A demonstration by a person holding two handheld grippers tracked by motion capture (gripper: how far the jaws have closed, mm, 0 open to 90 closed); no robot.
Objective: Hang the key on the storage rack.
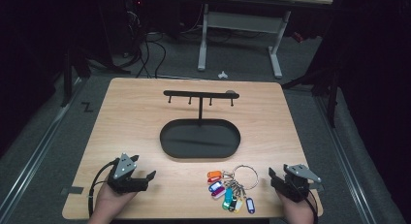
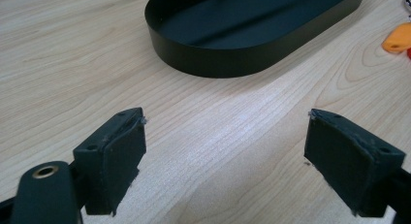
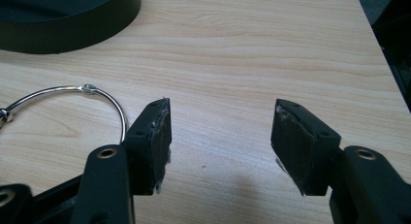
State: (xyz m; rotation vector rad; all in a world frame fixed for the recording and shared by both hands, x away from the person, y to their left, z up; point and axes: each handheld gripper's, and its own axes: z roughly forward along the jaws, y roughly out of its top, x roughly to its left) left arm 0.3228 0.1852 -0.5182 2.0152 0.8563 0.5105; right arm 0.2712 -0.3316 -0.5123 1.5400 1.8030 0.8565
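Observation:
A large silver key ring [image 1: 245, 175] with several coloured tags [image 1: 225, 190] lies near the table's front edge, right of centre. Behind it stands a black oval tray [image 1: 200, 138] with a T-shaped hook rack [image 1: 200, 94] rising from it. My left gripper [image 1: 141, 179] rests at the front left, open, nothing between its jaws; its own view looks at the tray's wall [image 2: 228, 59] and an orange tag [image 2: 398, 40]. My right gripper [image 1: 277, 179] sits at the front right, open and empty, just right of the ring [image 3: 72, 100], pointing past the tray's edge [image 3: 68, 35].
The light wooden table [image 1: 131, 117] has bare room left and right of the tray. Its right edge [image 3: 383, 54] drops to dark floor. Beyond the far edge stand a white desk frame [image 1: 242, 35] and cables on grey carpet.

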